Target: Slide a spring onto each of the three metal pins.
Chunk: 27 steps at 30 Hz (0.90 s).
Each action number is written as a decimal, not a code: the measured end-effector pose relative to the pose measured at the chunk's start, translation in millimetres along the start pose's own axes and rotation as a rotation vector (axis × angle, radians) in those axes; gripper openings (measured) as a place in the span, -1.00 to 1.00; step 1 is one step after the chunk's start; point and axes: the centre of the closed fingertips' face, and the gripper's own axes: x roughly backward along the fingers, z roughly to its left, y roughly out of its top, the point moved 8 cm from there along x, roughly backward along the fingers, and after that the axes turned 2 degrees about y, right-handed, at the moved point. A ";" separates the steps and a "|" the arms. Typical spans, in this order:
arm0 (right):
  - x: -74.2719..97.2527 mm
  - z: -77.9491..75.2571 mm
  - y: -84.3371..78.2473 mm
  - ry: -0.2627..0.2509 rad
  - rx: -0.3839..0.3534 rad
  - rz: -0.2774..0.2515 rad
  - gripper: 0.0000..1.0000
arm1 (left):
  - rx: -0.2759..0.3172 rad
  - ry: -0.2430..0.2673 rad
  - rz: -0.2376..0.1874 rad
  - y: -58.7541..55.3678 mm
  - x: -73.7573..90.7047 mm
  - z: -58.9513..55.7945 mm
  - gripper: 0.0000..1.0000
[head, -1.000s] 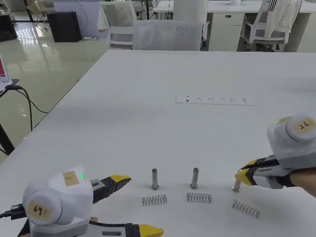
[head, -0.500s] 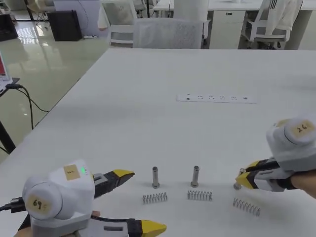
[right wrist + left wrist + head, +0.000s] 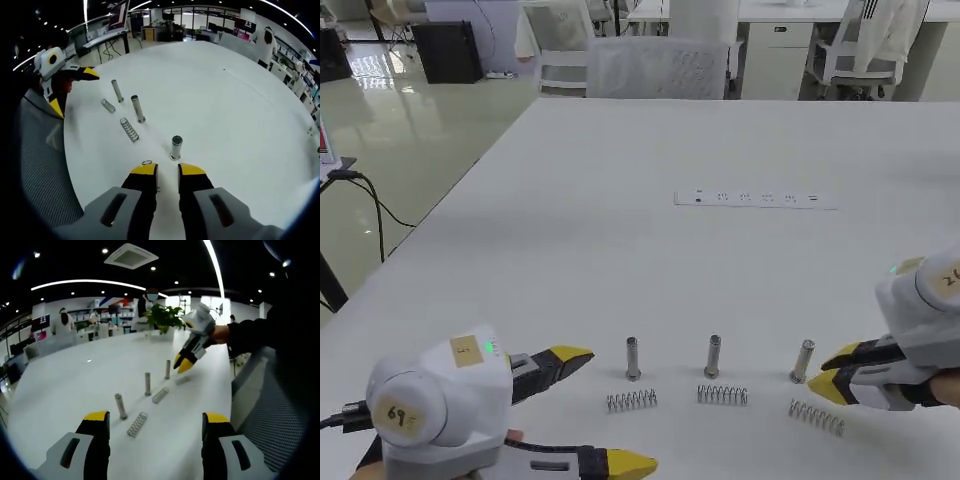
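Pins: three short silver metal pins stand upright in a row on the white table [image 3: 620, 220], namely left pin [image 3: 633, 358], middle pin [image 3: 713, 356] and right pin [image 3: 803, 361]
Springs: a small silver coil spring lies flat just in front of each pin, apart from it: left spring [image 3: 631, 401], middle spring [image 3: 722, 396], right spring [image 3: 817, 417]
Left gripper [image 3: 156, 416]: yellow-tipped jaws spread wide with nothing between them, near the left pin and left spring
Right gripper [image 3: 168, 169]: jaws parted by a narrow gap and gripping nothing, tips just beside the right pin, the right spring's end by one jaw tip
Background: a flat white power strip [image 3: 755, 199] lies further along the table
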 end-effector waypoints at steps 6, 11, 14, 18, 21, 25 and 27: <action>0.8 5.9 -11.9 0.017 -0.003 0.029 -0.74 | -0.001 -0.004 0.002 -0.6 -0.4 -0.9 0.42; -0.3 11.5 -15.1 0.036 0.012 0.058 -0.75 | -0.002 -0.002 0.000 -0.2 0.0 -0.6 0.42; -2.4 14.1 -16.8 0.039 0.039 0.087 -0.75 | -0.002 -0.002 -0.002 0.1 0.2 -0.6 0.42; -4.9 15.9 -20.1 0.046 0.058 0.116 -0.76 | 0.000 0.002 -0.006 0.4 1.0 0.1 0.42; -5.7 16.2 -21.8 0.046 0.072 0.136 -0.78 | 0.001 0.003 -0.007 0.2 1.3 0.4 0.42; -6.8 16.5 -22.9 0.049 0.081 0.148 -0.79 | -0.001 0.001 -0.007 0.3 1.3 0.3 0.42; -7.7 16.5 -24.0 0.049 0.086 0.158 -0.80 | -0.001 0.000 -0.006 0.5 1.1 0.1 0.41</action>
